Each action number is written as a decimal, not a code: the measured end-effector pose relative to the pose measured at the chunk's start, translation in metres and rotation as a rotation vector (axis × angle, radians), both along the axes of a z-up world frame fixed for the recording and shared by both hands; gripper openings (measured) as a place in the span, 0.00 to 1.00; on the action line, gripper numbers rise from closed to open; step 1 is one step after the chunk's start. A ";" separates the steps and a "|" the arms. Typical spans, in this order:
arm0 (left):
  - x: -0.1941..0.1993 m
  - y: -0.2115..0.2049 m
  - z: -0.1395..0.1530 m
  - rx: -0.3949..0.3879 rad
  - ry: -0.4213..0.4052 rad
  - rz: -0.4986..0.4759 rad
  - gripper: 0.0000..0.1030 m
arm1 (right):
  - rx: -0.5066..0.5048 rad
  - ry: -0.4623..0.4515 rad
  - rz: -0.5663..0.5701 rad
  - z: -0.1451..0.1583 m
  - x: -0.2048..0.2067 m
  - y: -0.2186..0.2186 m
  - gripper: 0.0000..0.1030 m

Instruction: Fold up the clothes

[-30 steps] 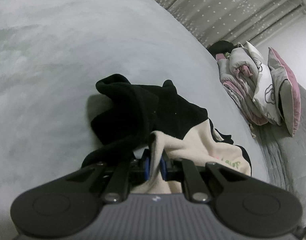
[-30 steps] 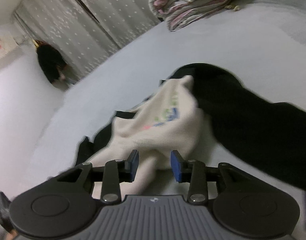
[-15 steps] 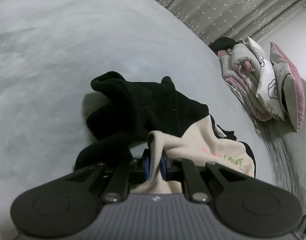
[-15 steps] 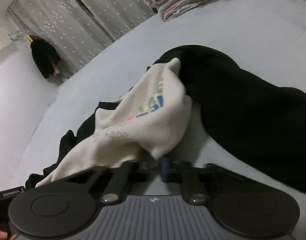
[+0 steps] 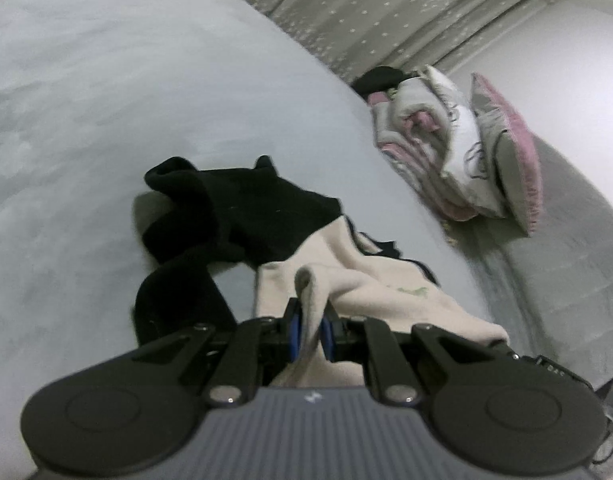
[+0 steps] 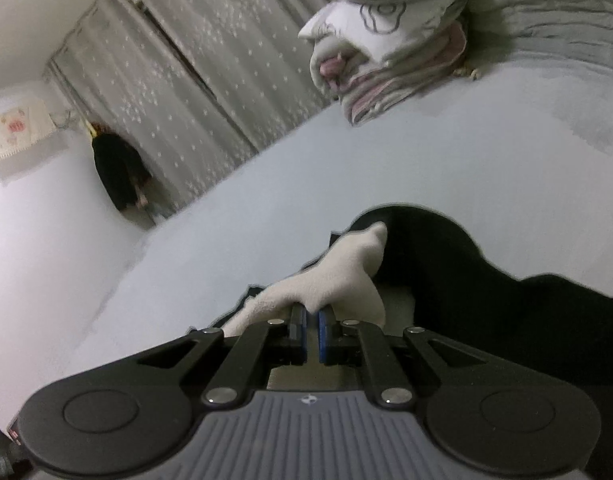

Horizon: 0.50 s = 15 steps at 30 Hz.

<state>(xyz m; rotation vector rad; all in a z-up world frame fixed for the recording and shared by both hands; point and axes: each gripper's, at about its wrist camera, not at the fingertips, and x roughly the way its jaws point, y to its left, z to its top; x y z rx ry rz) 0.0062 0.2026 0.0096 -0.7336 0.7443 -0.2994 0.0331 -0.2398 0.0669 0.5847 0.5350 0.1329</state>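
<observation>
On a grey bed (image 5: 146, 80), black-and-cream garment (image 5: 366, 280), starred curtains (image 6: 210, 80) behind.

Left tongs (image 5: 311, 334) pointed forward and somewhat downward, blue pads (image 5: 293, 336) drawn nearly together, pinching a fold of cream garment (image 5: 370, 292) between them. Right tongs (image 6: 313, 334) angled likewise, slightly downward, blue pads (image 6: 323, 334) closed to a thin gap and clamped on another edge of the same cream cloth. Both linkages folded inward, symmetric.
</observation>
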 end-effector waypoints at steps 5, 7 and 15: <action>0.003 0.004 -0.002 -0.005 0.009 0.016 0.10 | 0.029 -0.040 -0.032 0.014 -0.001 -0.006 0.07; 0.008 0.003 -0.007 0.013 0.031 0.031 0.10 | 0.035 -0.032 -0.042 0.010 0.005 -0.006 0.04; 0.028 0.006 -0.030 0.055 0.130 0.067 0.11 | -0.014 0.081 -0.083 -0.019 0.032 0.002 0.08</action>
